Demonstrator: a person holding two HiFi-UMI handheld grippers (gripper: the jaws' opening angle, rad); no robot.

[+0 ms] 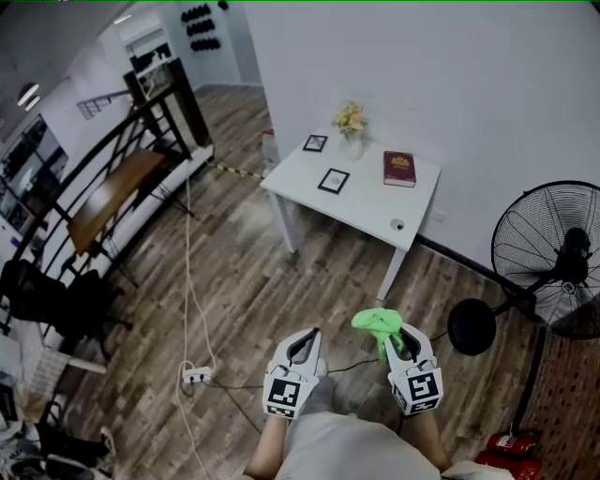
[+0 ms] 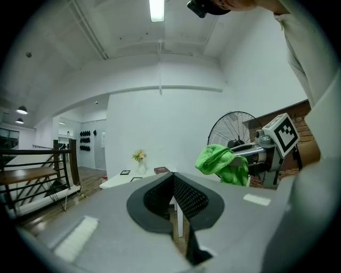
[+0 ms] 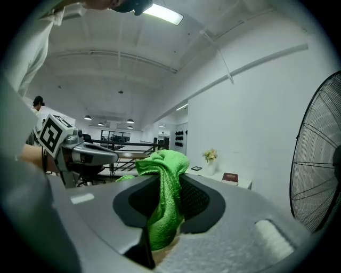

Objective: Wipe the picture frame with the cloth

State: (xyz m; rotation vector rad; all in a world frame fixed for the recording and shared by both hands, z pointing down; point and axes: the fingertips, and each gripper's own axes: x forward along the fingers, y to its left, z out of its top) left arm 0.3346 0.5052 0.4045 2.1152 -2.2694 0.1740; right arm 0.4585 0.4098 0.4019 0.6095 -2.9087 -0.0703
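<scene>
Fingers [image 3: 197, 201] of my right gripper [image 1: 397, 339] clamp the cloth [image 3: 165, 197]; my left gripper's [image 1: 303, 347] are closed, empty. Picture frame [image 1: 333, 181] lies well ahead of both, on the bench [image 1: 370, 214].

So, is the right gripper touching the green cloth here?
Touching. The right gripper view shows the right gripper shut on the green cloth, pinched between its jaws.

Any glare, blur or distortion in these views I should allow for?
Head view: even light, no glare, edges bowed; table and near frame small but crisp. Left gripper view: fisheye, black corners, ceiling light blown out. Right gripper view: same fisheye, cloth sharp, fan clipped at the rim.
</scene>
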